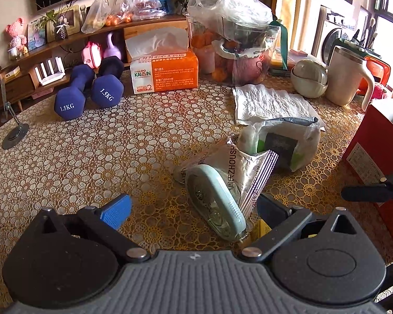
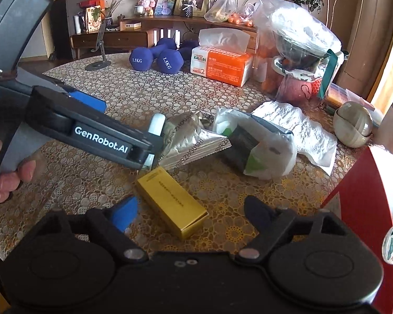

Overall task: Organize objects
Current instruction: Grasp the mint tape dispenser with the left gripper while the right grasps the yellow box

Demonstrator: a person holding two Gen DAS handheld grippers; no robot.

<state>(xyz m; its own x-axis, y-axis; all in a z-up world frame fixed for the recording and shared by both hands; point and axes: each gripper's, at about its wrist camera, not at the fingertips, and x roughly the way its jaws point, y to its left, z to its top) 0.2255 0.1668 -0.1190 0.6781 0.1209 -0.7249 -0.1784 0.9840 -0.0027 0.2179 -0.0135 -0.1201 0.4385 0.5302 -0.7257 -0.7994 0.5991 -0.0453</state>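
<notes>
In the left wrist view a mint-green tape dispenser (image 1: pixel 218 198) leans on a crumpled silver foil packet (image 1: pixel 242 167) on the flower-patterned table (image 1: pixel 118 157). My left gripper (image 1: pixel 194 209) is open around the dispenser, its blue left pad well clear of it. In the right wrist view a gold box (image 2: pixel 170 201) lies flat on the table between the fingers of my open right gripper (image 2: pixel 192 214); neither pad touches it. The left gripper's near finger (image 2: pixel 102 138) crosses that view, hiding part of the dispenser (image 2: pixel 156 123). A hand (image 2: pixel 10 180) holds its handle.
A plastic bag with a dark box (image 1: pixel 283 144) lies just behind the foil packet, on a paper towel (image 1: pixel 267 102). A red box (image 1: pixel 380 157) stands at the right. Two blue dumbbells (image 1: pixel 89 91), a tissue pack (image 1: pixel 165 70), a wrapped fruit basket (image 1: pixel 235 39) and a mug (image 1: pixel 345 76) stand behind.
</notes>
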